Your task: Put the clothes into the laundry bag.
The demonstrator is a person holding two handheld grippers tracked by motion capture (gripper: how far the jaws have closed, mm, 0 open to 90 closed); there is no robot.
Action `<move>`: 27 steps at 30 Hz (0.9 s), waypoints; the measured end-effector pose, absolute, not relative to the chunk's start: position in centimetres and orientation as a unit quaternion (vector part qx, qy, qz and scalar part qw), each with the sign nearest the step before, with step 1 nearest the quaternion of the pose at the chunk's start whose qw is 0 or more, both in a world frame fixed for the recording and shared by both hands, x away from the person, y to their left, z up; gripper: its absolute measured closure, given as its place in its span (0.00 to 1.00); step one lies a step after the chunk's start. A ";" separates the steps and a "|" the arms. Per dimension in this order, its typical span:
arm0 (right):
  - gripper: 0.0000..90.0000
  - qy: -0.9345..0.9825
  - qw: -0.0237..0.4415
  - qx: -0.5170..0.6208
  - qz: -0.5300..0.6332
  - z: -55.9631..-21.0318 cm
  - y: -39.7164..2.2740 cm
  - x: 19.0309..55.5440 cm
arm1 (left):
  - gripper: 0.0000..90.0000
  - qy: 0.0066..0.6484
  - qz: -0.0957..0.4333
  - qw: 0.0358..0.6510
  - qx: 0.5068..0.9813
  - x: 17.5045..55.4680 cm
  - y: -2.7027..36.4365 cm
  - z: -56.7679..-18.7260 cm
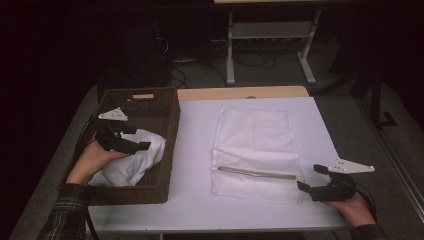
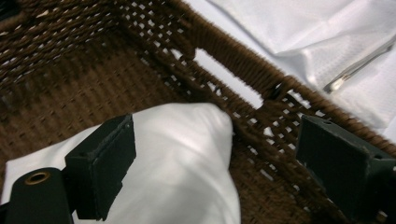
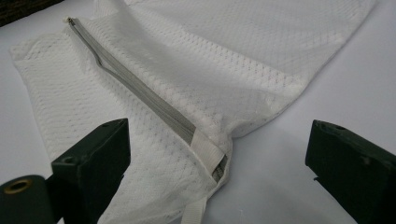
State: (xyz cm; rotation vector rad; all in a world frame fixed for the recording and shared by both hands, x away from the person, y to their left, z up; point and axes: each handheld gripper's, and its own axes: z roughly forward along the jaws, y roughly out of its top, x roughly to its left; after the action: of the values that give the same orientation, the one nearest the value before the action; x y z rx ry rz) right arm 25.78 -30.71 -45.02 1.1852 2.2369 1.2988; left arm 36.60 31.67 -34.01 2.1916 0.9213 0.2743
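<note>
A white mesh laundry bag (image 1: 255, 150) lies flat on the white table, its grey zipper (image 1: 257, 173) running across near the front. In the right gripper view the zipper (image 3: 140, 93) ends just ahead of the jaws. My right gripper (image 1: 311, 178) stands open at the bag's front right corner, its jaws wide apart with nothing between them. A brown wicker basket (image 1: 170, 130) at the left holds a bundled white cloth (image 1: 137, 160). My left gripper (image 1: 137, 140) hovers open over that cloth (image 2: 187, 158), inside the basket (image 2: 84, 74).
The white table top (image 1: 195, 150) has free room between basket and bag and along its front edge. Beyond the table, on the dark floor, stand a white metal frame (image 1: 270, 35) and some cables.
</note>
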 end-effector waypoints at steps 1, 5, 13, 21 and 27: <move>0.07 0.777 0.148 0.412 0.451 -45.0 -30.7 25.8 | 0.13 0.360 0.107 0.363 0.852 36.6 31.8 -34.1; 0.07 0.777 0.148 0.412 0.452 -45.0 -30.7 25.7 | 0.13 0.366 0.112 0.344 0.857 36.7 32.1 -34.6; 0.07 0.777 0.148 0.412 0.452 -45.0 -30.8 25.7 | 0.13 0.375 0.113 0.313 0.865 37.2 32.3 -35.6; 0.07 0.777 0.147 0.414 0.452 -45.0 -30.9 25.7 | 0.13 0.383 0.113 0.273 0.875 37.8 32.6 -36.9; 0.07 0.777 0.146 0.413 0.452 -45.0 -30.9 25.7 | 0.13 0.384 0.109 0.243 0.884 37.9 32.5 -37.9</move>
State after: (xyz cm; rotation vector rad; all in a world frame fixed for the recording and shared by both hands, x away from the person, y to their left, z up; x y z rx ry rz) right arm 25.72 -30.88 -45.03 1.1904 2.2369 1.3009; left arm 37.86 32.53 -37.87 2.4161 1.0484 0.2990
